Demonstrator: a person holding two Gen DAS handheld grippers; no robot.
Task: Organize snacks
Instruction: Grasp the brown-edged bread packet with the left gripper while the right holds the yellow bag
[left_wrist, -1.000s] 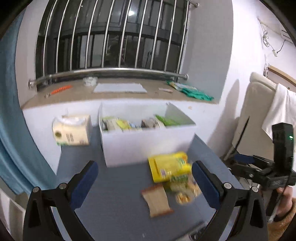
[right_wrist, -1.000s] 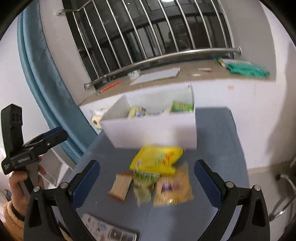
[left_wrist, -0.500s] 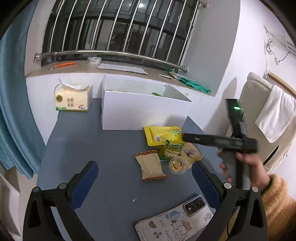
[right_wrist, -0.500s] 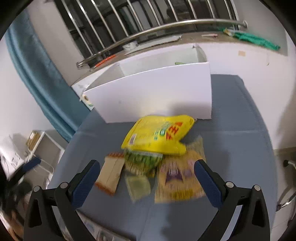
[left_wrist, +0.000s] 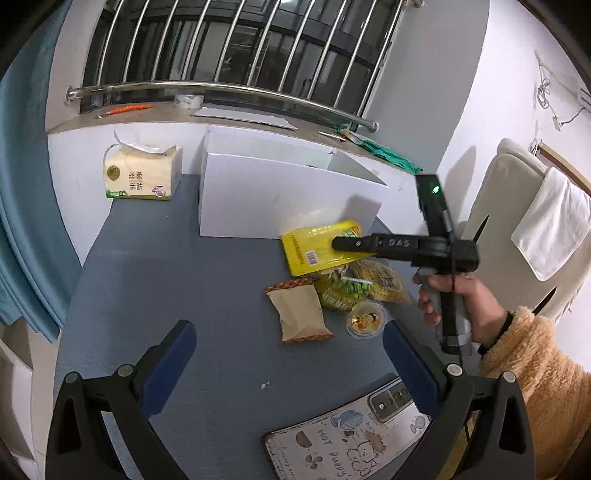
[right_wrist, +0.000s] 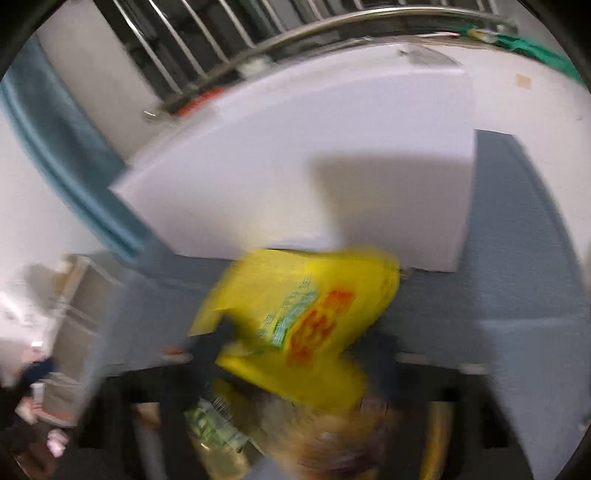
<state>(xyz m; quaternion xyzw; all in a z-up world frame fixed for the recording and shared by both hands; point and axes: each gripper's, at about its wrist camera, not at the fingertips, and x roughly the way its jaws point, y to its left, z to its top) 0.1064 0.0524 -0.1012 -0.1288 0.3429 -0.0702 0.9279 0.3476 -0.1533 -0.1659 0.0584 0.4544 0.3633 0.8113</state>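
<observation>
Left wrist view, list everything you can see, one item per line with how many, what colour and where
white box: 1, white, back of table, against the wall
yellow snack bag: 1, yellow, in front of the box, top of the snack pile
green snack bag: 1, green and yellow, under the yellow bag
brown snack packet: 1, tan, left of the pile
jelly cup: 1, clear with yellow contents, near edge of the pile
tissue pack: 1, cream, left of the box
phone: 1, silver, near edge, on the cartoon sheet
cartoon sheet: 1, white, near edge
table: 1, grey-blue
towel: 1, white, over the chair at right
left hand-held gripper: 1, black with blue pads, open, empty
right hand-held gripper: 1, black, tip at the yellow bag; jaw state unclear
</observation>
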